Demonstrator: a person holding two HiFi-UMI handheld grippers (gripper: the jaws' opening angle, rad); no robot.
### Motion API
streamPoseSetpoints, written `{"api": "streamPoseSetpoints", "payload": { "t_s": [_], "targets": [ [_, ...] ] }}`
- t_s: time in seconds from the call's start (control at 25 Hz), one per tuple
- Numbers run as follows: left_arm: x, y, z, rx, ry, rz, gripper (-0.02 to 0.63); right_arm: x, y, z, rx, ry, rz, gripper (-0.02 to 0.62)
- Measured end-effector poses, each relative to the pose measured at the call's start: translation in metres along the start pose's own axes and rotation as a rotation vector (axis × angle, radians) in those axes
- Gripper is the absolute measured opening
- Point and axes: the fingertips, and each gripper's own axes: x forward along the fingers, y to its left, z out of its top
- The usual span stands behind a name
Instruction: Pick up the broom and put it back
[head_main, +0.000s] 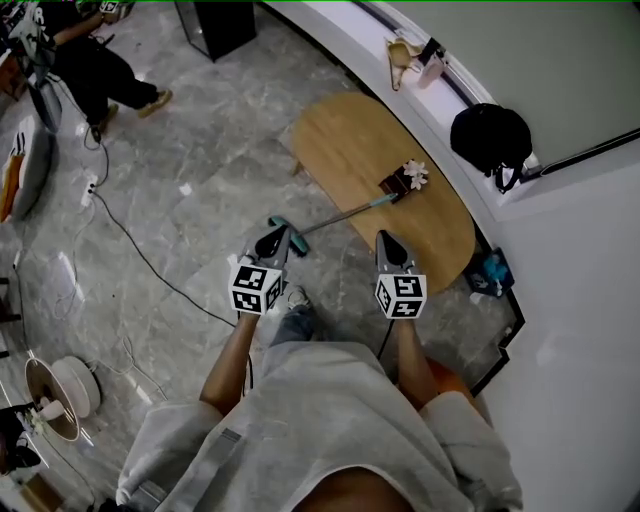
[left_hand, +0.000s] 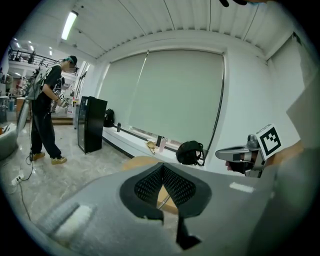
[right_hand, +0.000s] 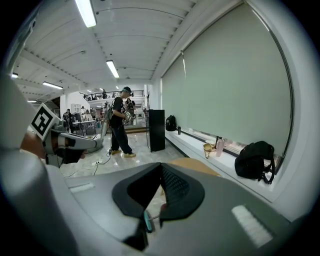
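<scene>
Plainly nothing is held yet: left gripper (head_main: 273, 238) and right gripper (head_main: 388, 242) are both pinched closed and empty, aimed at the broom (head_main: 340, 215), propped from floor to table (head_main: 340, 140), probably readying a pickup.

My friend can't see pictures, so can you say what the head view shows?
Seen from above, a person points the left tongs and right tongs, both shut and empty, at a broom that stretches from the grey floor up onto an oval wooden table. Another person stands far off at the top left.
</scene>
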Motion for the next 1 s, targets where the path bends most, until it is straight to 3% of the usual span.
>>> {"api": "streamPoseSetpoints", "payload": {
  "t_s": [0.24, 0.68, 1.0],
  "targets": [
    [0.026, -0.003, -0.020, -0.015, 0.061, -0.007, 0.003, 0.023, -0.024, -0.022, 0.019, 0.050, 0.017, 0.002],
    [0.085, -0.010, -0.042, -0.037, 0.127, 0.067, 0.003, 0.077, -0.076, -0.085, 0.103, 0.145, 0.084, 0.002],
    [0.111, -0.012, -0.085, -0.069, 0.205, 0.097, 0.003, 0.108, -0.093, -0.133, 0.140, 0.210, 0.122, 0.002]
  ]
}}
